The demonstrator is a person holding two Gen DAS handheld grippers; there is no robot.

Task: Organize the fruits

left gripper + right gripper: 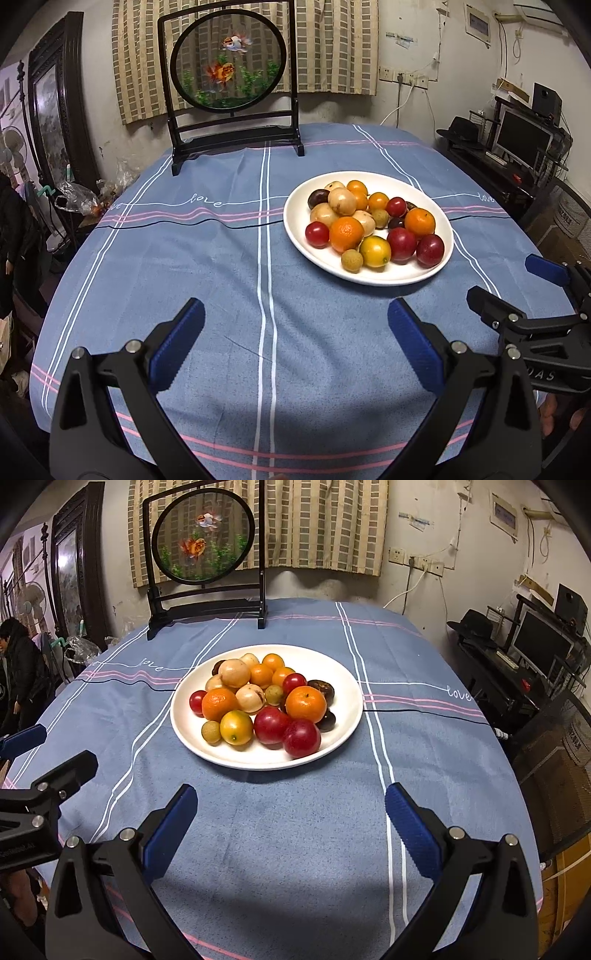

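A white plate [343, 686] heaped with fruit sits on a table draped in a blue striped tablecloth [280, 834], between the table's centre and its right edge. The pile mixes oranges [306, 703], red plums [301, 738], pale tan fruits [233, 672], cherry tomatoes [197, 700], small longans [211, 732] and dark purple fruits [322, 689], all touching one another. The left gripper [295, 317] hovers over bare cloth near the front edge, its blue-padded fingers spread wide and holding nothing. The right gripper [291, 801] hangs just short of the plate, likewise released and empty. A framed goldfish screen [231, 59] stands upright at the far edge.
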